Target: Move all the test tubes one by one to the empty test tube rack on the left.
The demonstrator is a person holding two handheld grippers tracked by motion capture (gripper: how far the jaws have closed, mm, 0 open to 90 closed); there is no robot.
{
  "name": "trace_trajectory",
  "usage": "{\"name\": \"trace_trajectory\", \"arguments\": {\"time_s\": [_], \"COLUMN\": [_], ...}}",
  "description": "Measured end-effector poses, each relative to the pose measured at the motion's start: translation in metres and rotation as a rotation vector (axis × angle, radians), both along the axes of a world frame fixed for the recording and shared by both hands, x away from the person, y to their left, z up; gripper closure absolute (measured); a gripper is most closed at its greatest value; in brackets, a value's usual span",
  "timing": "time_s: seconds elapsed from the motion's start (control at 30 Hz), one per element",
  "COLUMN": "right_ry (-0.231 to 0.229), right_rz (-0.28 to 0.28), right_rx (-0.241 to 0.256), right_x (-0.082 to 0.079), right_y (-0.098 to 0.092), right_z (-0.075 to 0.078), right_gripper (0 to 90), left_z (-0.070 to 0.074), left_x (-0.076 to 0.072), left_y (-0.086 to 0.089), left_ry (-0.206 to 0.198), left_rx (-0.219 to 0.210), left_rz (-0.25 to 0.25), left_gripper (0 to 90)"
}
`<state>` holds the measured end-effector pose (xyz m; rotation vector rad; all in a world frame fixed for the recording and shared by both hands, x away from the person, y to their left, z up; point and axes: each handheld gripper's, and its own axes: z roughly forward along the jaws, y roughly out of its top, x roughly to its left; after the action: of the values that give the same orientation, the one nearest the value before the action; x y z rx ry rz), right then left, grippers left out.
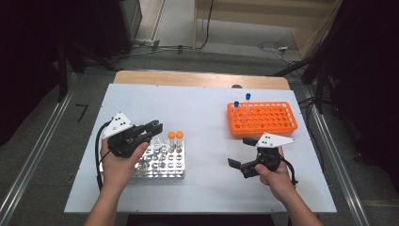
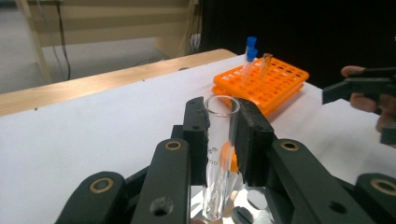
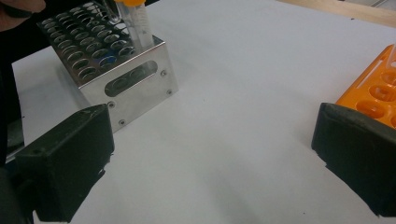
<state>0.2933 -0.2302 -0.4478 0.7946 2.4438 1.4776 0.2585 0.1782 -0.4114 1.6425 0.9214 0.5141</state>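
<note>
Left gripper lifting an uncapped tube at the metal rack

The left gripper (image 2: 223,135) pinches a clear glass tube (image 2: 219,154) just below its open rim, upright above the metal rack (image 1: 162,162), so it clears the holes beside the orange-capped tubes (image 1: 175,136). The right gripper (image 1: 242,165) waits with jaws spread, to the right of that rack, near the orange rack (image 1: 263,118), probably the tube's destination

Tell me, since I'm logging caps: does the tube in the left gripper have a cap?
No, the glass tube clamped in the left gripper has an open rim.
</note>
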Motion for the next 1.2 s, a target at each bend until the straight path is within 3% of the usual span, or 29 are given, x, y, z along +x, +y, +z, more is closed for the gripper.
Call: {"name": "trace_trajectory", "arguments": {"time_s": [0.37,0.7,1.0,1.2], "right_ry": [0.003,0.001,0.000,0.001], "right_rz": [-0.010,-0.009,-0.017,-0.022], "right_rx": [-0.002,-0.005,-0.004,-0.004], "right_x": [0.001,0.000,0.001,0.001], "right_y": [-0.001,-0.001,-0.003,-0.003], "right_z": [-0.001,-0.001,-0.001,-0.001], "right_gripper": [0.0,0.0,0.0,0.0], "left_z": [-0.010,-0.018,-0.025,-0.027], "left_x": [0.004,0.007,0.010,0.011], "left_y": [-0.005,-0.017,-0.018,-0.019], "left_ry": [-0.010,-0.002,0.076,0.106], "left_rx": [0.031,0.121,0.141,0.161], "left_rz": [0.026,0.030,0.022,0.016], "left_gripper": [76.3,76.3,75.9,75.7]}}
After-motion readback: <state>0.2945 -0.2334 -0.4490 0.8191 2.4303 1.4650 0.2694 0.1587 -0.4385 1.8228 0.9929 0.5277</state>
